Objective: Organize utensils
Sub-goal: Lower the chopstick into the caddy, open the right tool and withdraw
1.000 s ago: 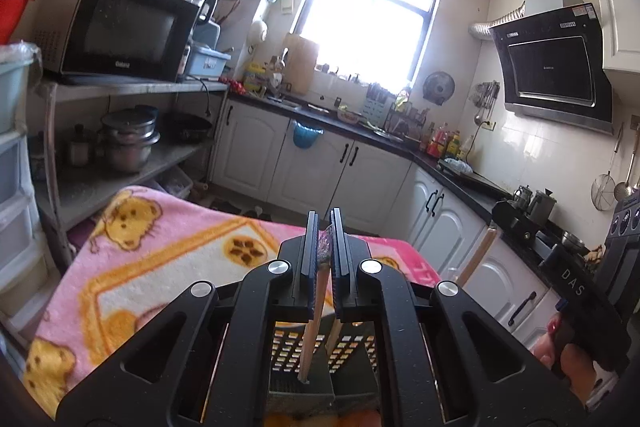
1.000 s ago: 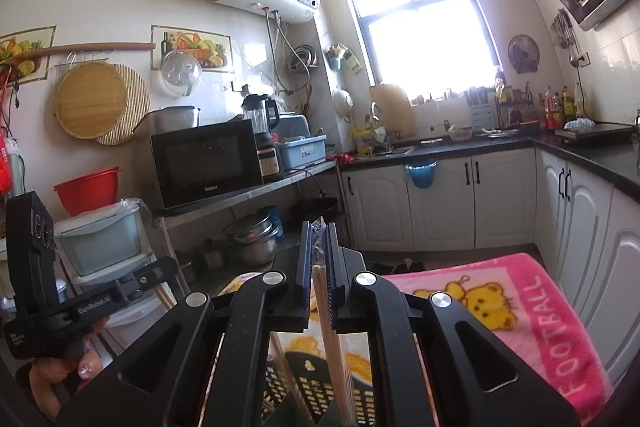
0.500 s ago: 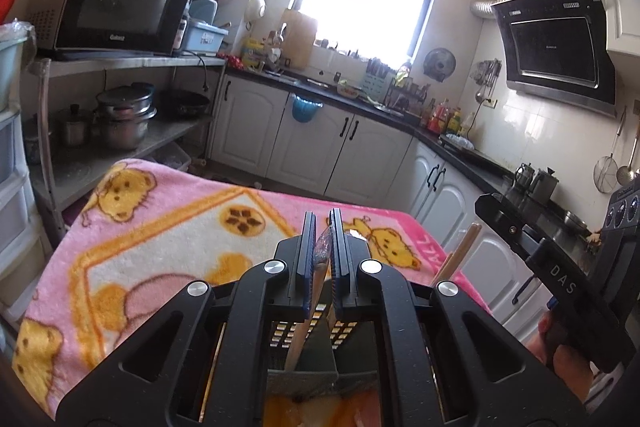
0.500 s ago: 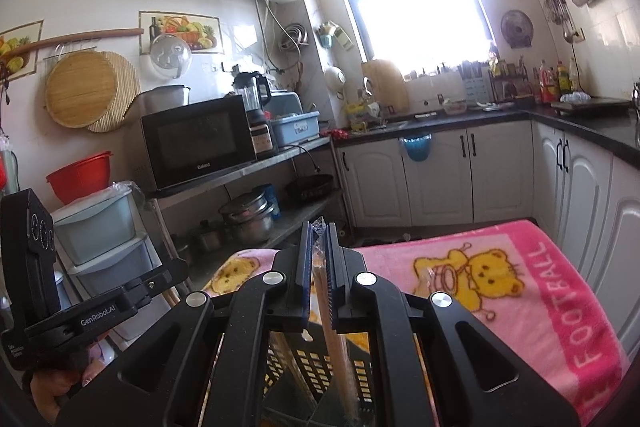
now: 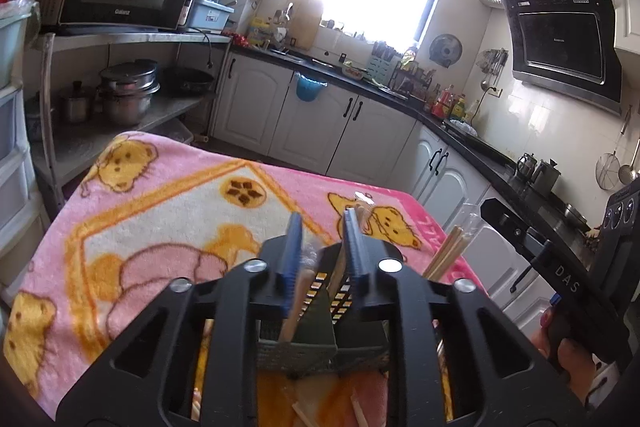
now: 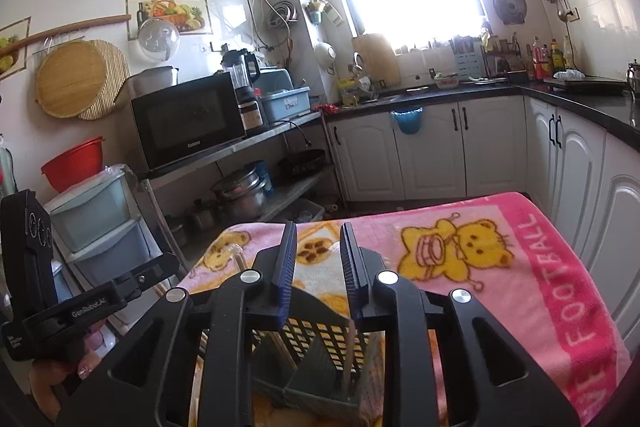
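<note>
Wooden chopsticks (image 5: pixel 442 254) beside left gripper (image 5: pixel 323 247), outside right view.

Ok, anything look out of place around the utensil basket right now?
Mostly tidy. A few chopsticks lean outside the utensil basket, toward the blanket's right edge, and loose sticks lie in front of it.

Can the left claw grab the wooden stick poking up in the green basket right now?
Probably yes. The left claw is open and sits right above the green basket, and a wooden stick stands upright just below, between its fingers. Nothing seems to block the way down.
</note>
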Demonstrator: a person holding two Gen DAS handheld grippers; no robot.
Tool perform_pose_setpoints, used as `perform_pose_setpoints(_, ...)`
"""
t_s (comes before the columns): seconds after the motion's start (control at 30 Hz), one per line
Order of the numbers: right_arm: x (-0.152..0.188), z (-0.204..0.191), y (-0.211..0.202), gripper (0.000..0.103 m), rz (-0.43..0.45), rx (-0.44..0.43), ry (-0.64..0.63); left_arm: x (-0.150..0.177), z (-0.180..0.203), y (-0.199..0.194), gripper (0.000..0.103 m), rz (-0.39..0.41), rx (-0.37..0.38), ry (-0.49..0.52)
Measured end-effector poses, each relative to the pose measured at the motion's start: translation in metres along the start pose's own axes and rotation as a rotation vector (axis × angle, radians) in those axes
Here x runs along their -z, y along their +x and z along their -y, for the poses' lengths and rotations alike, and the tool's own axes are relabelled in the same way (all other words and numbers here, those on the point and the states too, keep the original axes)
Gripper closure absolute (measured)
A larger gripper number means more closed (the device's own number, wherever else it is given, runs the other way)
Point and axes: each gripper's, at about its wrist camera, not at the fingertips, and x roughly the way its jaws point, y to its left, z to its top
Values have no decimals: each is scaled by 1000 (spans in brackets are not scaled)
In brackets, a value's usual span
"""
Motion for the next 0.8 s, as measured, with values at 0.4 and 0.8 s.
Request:
perform_pose_setpoints(0.4, 10, 9, -18, 55, -77, 9, -6, 12, -3, -19, 50, -13, -25, -16)
perform_pose_setpoints(0.8, 25, 14, -45, 38, -117, 56, 11, 18, -20, -50, 11, -16, 8, -63)
